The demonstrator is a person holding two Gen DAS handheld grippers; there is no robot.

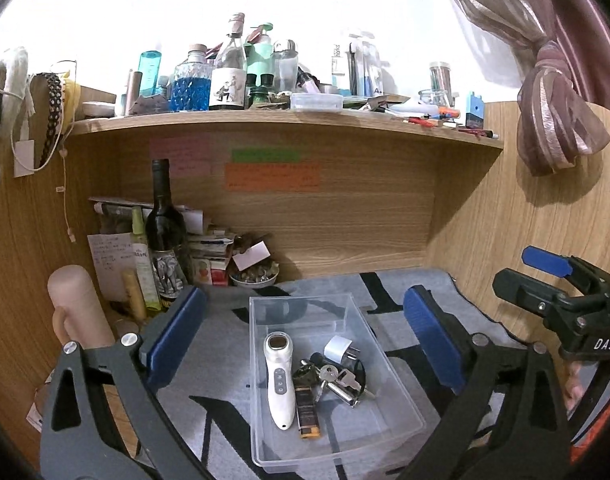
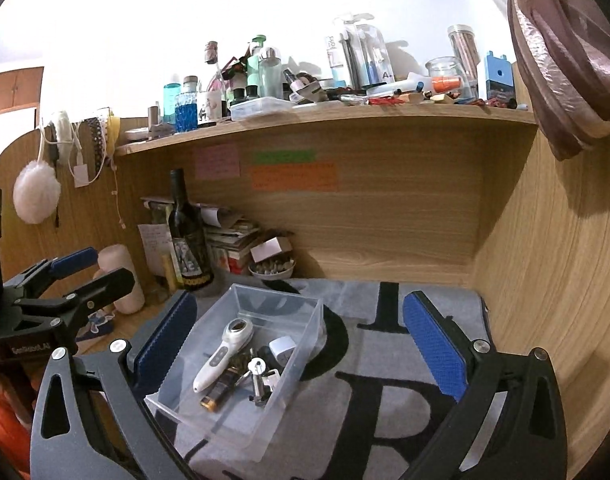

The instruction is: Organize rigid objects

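Note:
A clear plastic box (image 1: 258,408) sits on the grey mat, straight ahead of my left gripper (image 1: 305,296). That gripper is open, and its blue pads stand wide to either side of the box. In the box lie a white handheld device (image 1: 279,380), a bunch of keys (image 1: 341,380), a white plug adapter (image 1: 336,350) and a dark lighter (image 1: 307,412). The right wrist view has the box (image 2: 303,340) left of centre, with the device (image 2: 221,356) and keys (image 2: 259,376) inside. My right gripper (image 2: 301,300) is open and holds nothing. Each gripper shows at the edge of the other's view, the right gripper (image 1: 529,276) and the left gripper (image 2: 97,270).
A dark wine bottle (image 1: 165,232), a pink flask (image 1: 79,308), stacked papers and a small bowl (image 1: 253,278) crowd the back left corner. The wooden shelf (image 1: 285,120) above is packed with bottles and jars. A tied curtain (image 1: 557,120) hangs at the right. Wooden walls enclose the grey lettered mat (image 2: 385,320).

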